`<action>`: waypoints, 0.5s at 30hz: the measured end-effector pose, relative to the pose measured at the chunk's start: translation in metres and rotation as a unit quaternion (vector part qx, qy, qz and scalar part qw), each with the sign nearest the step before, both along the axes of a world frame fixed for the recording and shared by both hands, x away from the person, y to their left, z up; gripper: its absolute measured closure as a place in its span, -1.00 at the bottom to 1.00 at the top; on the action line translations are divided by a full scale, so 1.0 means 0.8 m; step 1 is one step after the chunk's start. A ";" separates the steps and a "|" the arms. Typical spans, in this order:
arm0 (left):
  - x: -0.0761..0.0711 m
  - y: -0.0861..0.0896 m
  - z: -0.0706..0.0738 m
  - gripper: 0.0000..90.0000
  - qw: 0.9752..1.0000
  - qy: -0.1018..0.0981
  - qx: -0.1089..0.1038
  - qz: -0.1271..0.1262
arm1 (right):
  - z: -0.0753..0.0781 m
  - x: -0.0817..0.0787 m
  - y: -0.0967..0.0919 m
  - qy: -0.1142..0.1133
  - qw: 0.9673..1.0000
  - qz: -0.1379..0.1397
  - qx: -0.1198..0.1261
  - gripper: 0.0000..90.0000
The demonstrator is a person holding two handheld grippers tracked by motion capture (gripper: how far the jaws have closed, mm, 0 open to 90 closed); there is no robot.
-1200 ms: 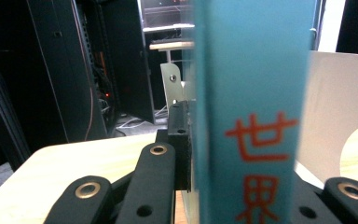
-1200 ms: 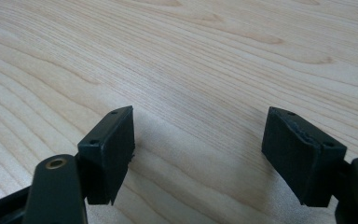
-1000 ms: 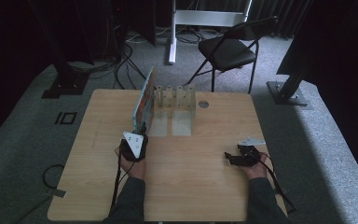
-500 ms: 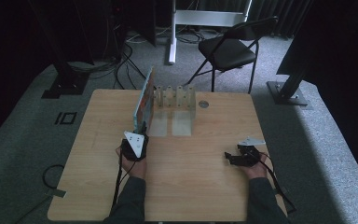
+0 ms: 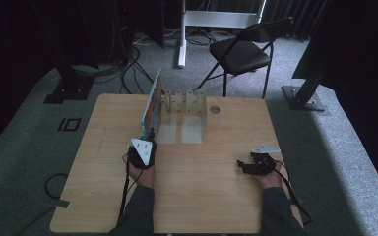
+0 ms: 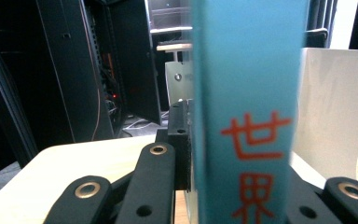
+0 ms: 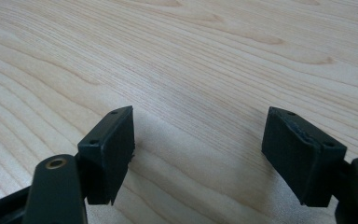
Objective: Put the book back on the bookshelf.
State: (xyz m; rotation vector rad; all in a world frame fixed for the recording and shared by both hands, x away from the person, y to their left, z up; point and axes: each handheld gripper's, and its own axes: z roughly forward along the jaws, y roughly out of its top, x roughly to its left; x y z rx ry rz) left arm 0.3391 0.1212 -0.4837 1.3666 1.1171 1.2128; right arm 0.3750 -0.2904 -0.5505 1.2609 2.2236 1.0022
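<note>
While your left gripper point(image 5: 146, 135) keeps its fingers clenched on the thin teal book with red characters point(image 6: 247, 116) — upright beside the clear slotted rack point(image 5: 184, 101) — nothing has shifted; your right gripper point(image 7: 198, 156) rests released on the pale wooden tabletop point(image 5: 211, 196), so slotting remains.

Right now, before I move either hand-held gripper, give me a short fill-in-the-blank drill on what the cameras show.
1. The left hand-held gripper is shut on the spine of an upright teal ____.
2. The right hand-held gripper has its jaws ____, with nothing between them.
3. The clear slotted rack stands on the wooden ____.
4. The lettering on the book spine is coloured ____.

Missing words: book; open; table; red
</note>
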 end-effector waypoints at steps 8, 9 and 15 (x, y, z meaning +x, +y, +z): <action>0.000 0.001 -0.001 0.79 1.000 0.001 -0.003 -0.002 | 0.000 0.000 0.000 0.000 1.000 0.000 0.000 -0.44; 0.000 0.002 -0.001 0.78 1.000 0.002 -0.004 -0.002 | 0.000 0.000 0.000 0.000 1.000 0.000 0.000 -0.44; -0.002 0.005 0.000 0.79 1.000 0.006 -0.013 -0.004 | 0.000 0.000 0.000 0.000 1.000 0.000 -0.001 -0.44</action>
